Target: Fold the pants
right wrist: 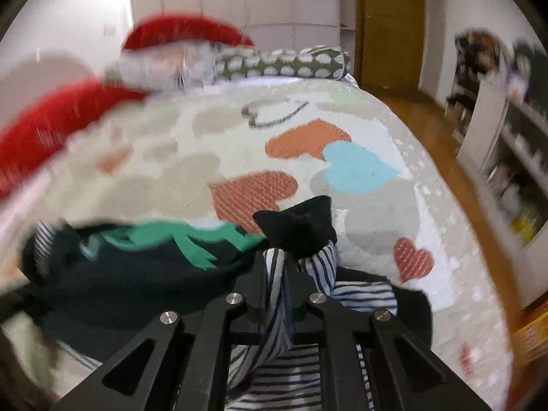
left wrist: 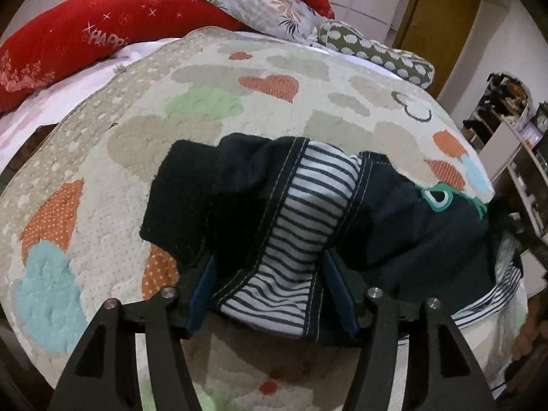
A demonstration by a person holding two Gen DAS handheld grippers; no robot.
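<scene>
I count one pair of pants (left wrist: 394, 219), my two grippers (left wrist: 270, 291) (right wrist: 279, 274), two red cushions (left wrist: 85, 44), one floral pillow (left wrist: 270, 10), one spotted bolster (left wrist: 373, 53), one heart-print quilt (left wrist: 239, 85).

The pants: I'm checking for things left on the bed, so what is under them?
Under the pants only the heart-patterned blanket shows around their edges. Whatever lies directly beneath the bunched fabric is covered. Both tongs, left and right, grip them.
</scene>
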